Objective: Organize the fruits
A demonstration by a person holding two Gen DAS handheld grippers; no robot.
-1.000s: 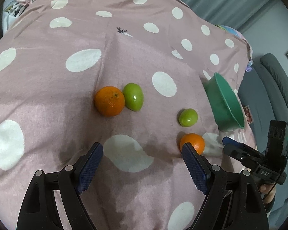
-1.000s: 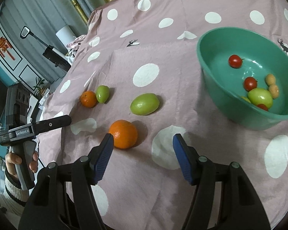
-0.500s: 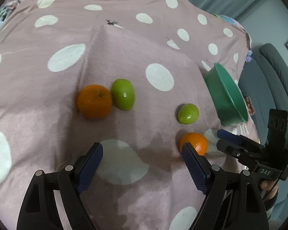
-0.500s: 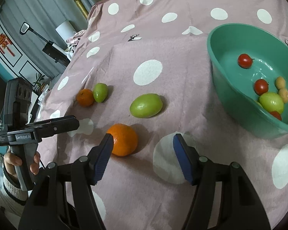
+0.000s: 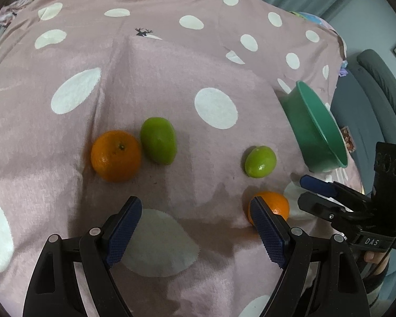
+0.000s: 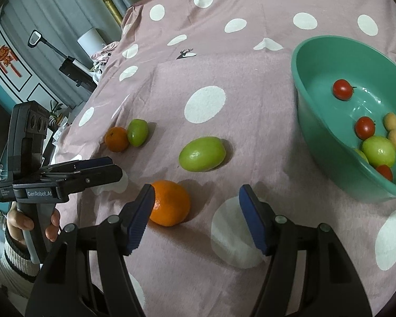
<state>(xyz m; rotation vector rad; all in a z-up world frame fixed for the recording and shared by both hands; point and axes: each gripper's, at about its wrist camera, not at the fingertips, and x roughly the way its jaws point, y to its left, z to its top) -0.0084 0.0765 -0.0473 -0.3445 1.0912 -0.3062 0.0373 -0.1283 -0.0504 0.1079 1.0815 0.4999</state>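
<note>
On the pink dotted cloth lie a far orange (image 5: 116,155) (image 6: 116,139) touching a green fruit (image 5: 159,140) (image 6: 137,132), a lone green fruit (image 5: 260,161) (image 6: 202,154), and a near orange (image 5: 273,206) (image 6: 169,202). The teal bowl (image 6: 322,132) (image 5: 315,132) holds red, green and small tan fruits. My left gripper (image 5: 195,231) is open and empty, short of the orange-and-green pair. My right gripper (image 6: 196,215) is open and empty; its left finger (image 6: 140,216) is right beside the near orange. Each gripper shows in the other's view, the right (image 5: 330,198) and the left (image 6: 74,175).
The cloth falls away at the table's far and right edges. A grey sofa (image 5: 377,84) stands beyond the bowl. A white lamp (image 6: 89,38), a black stand and a wall picture are off the table's left side.
My left gripper has swung so the orange-and-green pair sits nearer its middle. My right gripper has shifted left and closer to the near orange; the bowl has slid toward the right edge of its view.
</note>
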